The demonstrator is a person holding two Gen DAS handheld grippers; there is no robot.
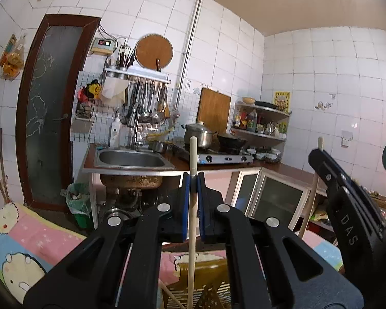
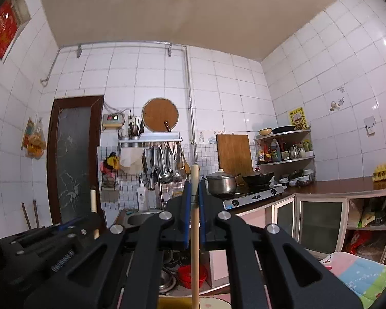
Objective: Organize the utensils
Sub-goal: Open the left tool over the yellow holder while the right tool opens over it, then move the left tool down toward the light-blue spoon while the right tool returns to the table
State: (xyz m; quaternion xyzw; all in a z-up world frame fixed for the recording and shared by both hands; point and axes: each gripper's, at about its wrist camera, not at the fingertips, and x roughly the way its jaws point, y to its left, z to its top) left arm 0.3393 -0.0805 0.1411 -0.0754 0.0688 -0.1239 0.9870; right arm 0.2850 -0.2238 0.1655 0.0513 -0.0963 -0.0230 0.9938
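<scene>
While both chopsticks stand upright, I hold one chopstick [image 1: 193, 170] pinched in the left gripper [image 1: 193, 180] and another [image 2: 194, 206] in the right gripper [image 2: 194, 193], directly above the slotted yellow basket [image 1: 208, 291] near me.

Left tool [image 1: 193, 177]: closed on an upright wooden stick [image 1: 191, 244]; the right tool [image 1: 347, 206] stands just beside on its right.
Ahead: open air up to the bench [image 1: 218, 166].
Bench: crowded by sink [image 1: 131, 158], stove [image 1: 224, 157], pot [image 1: 199, 132].
Below: yellow slatted basket [image 1: 205, 283] under the stick.
Right tool's grip: second stick [image 2: 195, 231] upright.
</scene>
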